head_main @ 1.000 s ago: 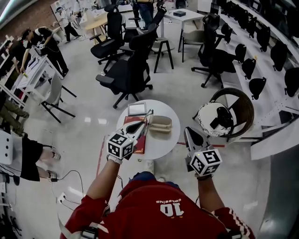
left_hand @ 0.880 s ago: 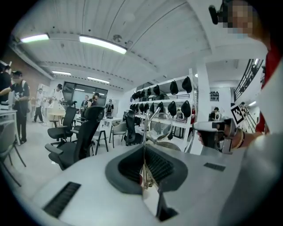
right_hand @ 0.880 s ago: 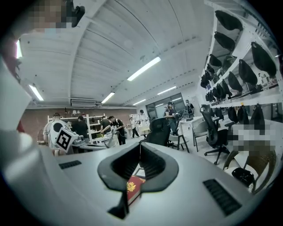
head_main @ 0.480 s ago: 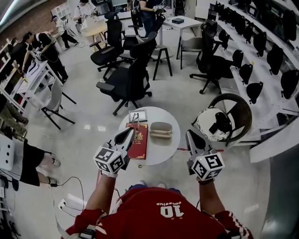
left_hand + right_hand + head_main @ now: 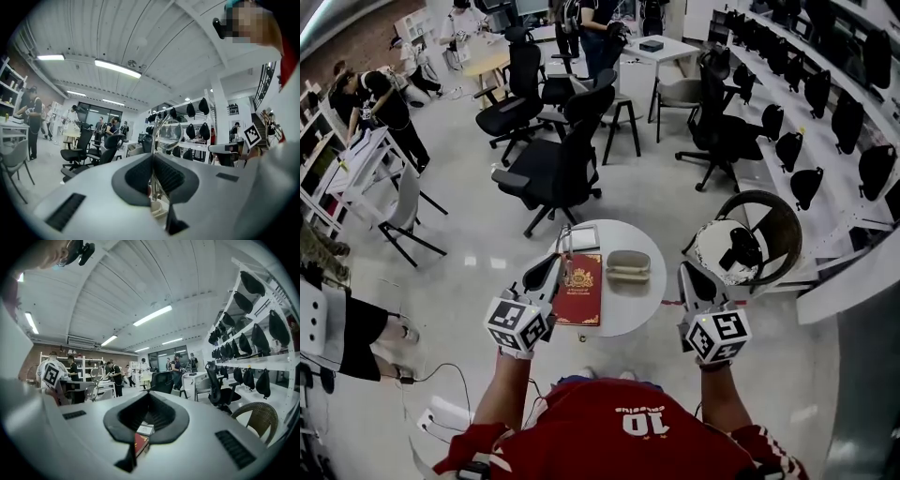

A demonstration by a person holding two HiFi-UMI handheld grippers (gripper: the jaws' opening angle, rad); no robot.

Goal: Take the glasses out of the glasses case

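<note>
a: where are the glasses?
b: pinched in the left tool, held above the bench, clear of the case. the right tool, jaws together and empty, waits aside, likely to leave room.

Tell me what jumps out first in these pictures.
The left gripper stands out, its jaws shut on thin metal-framed glasses held in the air. Just below it, on the round white table, lie the beige glasses case and, to its left, a red book. Beyond the table, black office chairs crowd the pale floor.
</note>
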